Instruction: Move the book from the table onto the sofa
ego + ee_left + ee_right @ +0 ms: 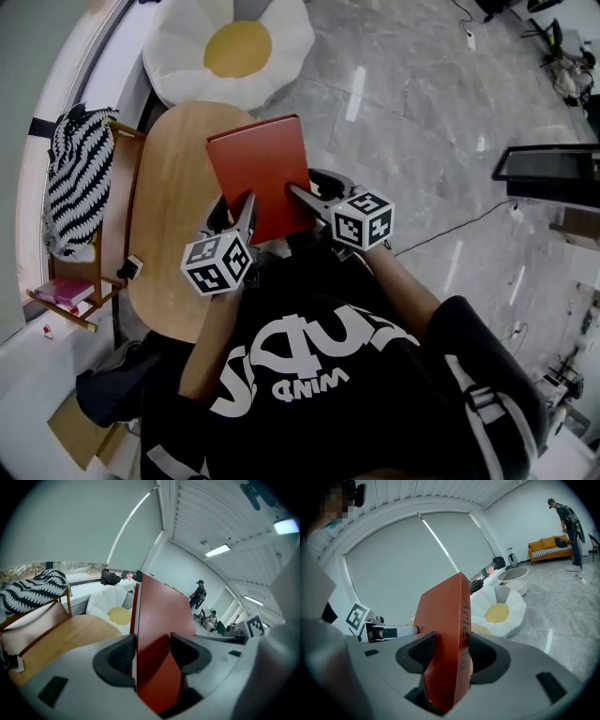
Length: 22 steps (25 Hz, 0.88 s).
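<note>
Clamping the red book (261, 173) at its near end, the left gripper (246, 208) and right gripper (302, 197) each press both pads onto its covers. The book hangs above the wooden table's (164, 187) right edge, cover up. Its long axis runs away from the person toward the daisy-shaped cushion (234, 47) beyond the table, and its lettered spine faces right.

Matt red book (261, 173); smooth pale wooden table (169, 206). Glossy grey stone floor (422, 122). Matt grey plastic right gripper (447, 652), with ribbed black pads (423, 651).
</note>
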Motion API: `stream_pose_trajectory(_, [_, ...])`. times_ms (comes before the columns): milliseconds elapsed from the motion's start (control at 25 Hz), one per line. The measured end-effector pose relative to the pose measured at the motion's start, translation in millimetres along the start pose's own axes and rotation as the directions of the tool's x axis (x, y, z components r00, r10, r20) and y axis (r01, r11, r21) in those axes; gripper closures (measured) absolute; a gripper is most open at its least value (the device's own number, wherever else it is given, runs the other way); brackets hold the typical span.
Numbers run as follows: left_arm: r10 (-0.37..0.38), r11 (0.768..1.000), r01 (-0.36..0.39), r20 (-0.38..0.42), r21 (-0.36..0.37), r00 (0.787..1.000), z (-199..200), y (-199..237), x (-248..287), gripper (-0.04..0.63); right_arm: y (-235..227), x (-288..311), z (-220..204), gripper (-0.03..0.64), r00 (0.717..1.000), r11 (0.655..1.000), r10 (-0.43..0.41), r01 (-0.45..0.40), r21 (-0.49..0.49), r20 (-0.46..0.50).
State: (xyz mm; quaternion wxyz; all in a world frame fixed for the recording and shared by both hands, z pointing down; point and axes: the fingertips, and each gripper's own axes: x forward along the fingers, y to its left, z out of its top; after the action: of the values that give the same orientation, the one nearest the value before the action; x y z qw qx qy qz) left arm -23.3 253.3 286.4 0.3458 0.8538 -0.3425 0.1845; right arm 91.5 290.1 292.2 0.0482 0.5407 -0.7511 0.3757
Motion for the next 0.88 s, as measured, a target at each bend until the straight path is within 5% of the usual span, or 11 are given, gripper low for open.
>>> stream_pose_trajectory(880, [-0.013,1.000,0.013,0.066,-0.014,0.998,56,-72,101,0.348,-104,-24,90,0.413,0.998,0.999,-0.004,0.006,-0.039,0.056])
